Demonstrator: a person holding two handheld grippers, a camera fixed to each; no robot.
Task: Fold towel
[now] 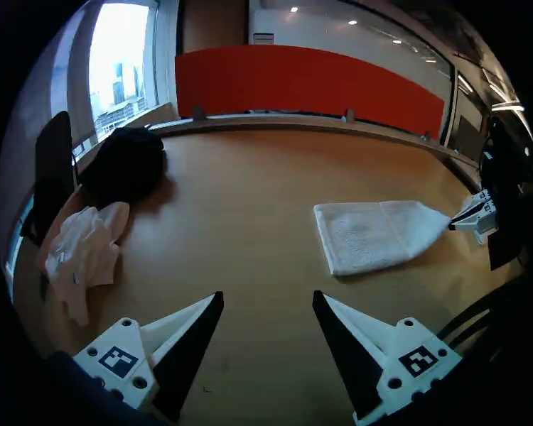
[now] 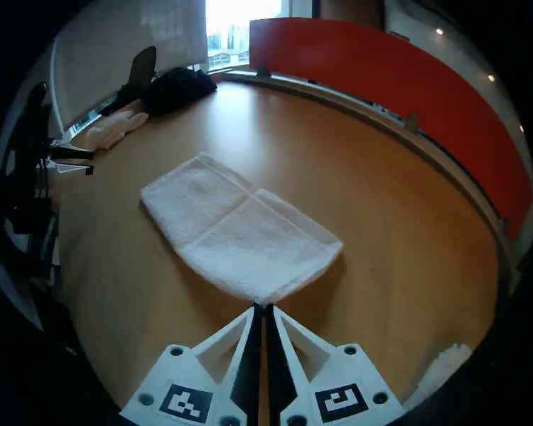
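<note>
White towel (image 2: 238, 227) on table (image 2: 380, 213), right gripper (image 2: 263, 307) seemingly pinching its corner, left gripper (image 1: 267, 294) apart

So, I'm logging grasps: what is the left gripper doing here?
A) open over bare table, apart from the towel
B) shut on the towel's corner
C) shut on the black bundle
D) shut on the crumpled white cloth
A: the left gripper has its fingers spread wide over the bare table, and the towel lies off to the side, apart from them.
</note>
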